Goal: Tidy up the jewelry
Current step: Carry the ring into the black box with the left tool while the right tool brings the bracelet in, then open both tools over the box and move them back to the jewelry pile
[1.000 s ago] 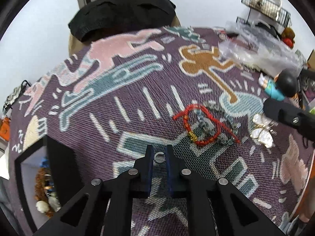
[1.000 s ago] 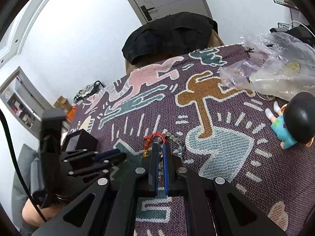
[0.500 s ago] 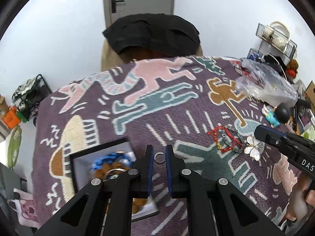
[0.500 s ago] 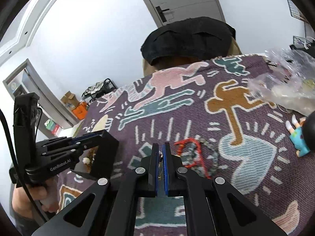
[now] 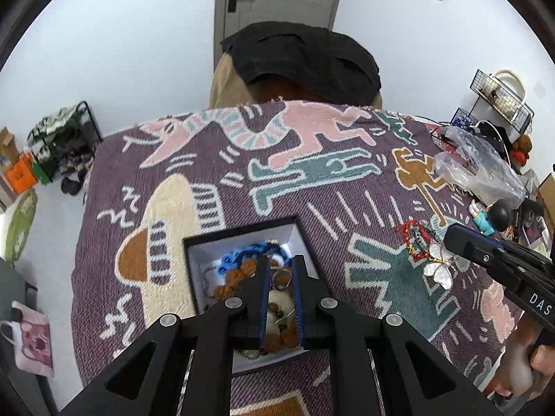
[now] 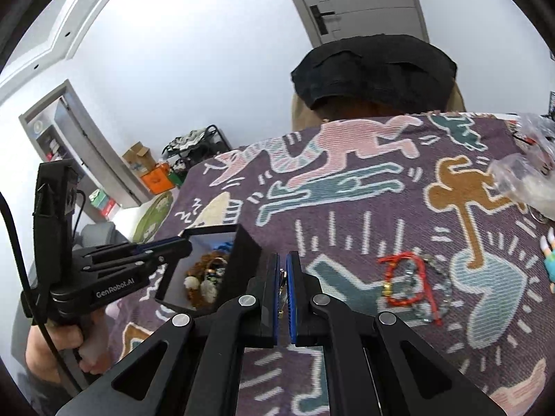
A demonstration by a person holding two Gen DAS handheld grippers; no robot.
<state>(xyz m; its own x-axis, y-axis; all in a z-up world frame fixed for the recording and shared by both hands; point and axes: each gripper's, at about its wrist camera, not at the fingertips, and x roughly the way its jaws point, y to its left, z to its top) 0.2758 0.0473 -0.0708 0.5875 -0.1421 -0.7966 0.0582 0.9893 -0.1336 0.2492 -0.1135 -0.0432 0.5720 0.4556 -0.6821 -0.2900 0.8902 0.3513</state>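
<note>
My left gripper (image 5: 280, 270) is shut on a small silver ring (image 5: 280, 281) and holds it over the black jewelry box (image 5: 242, 234), which holds blue and brown bead strings. The box also shows in the right wrist view (image 6: 242, 242). My right gripper (image 6: 282, 267) is shut on a thin gold piece (image 6: 281, 291); in the left wrist view a white butterfly pendant (image 5: 437, 270) hangs at its tip (image 5: 454, 239). A red cord bracelet (image 6: 402, 282) and a grey bead bracelet (image 6: 440, 284) lie on the patterned cloth.
A clear plastic bag (image 5: 478, 170) and a small doll (image 5: 491, 216) lie at the right of the cloth-covered table (image 5: 312, 173). A chair with a black garment (image 5: 301, 59) stands behind it. Wire racks and clutter fill the far right.
My left gripper has carried the ring left, from beside the red bracelet to over the open box. My right gripper has lifted away from the bracelets with the pendant.
</note>
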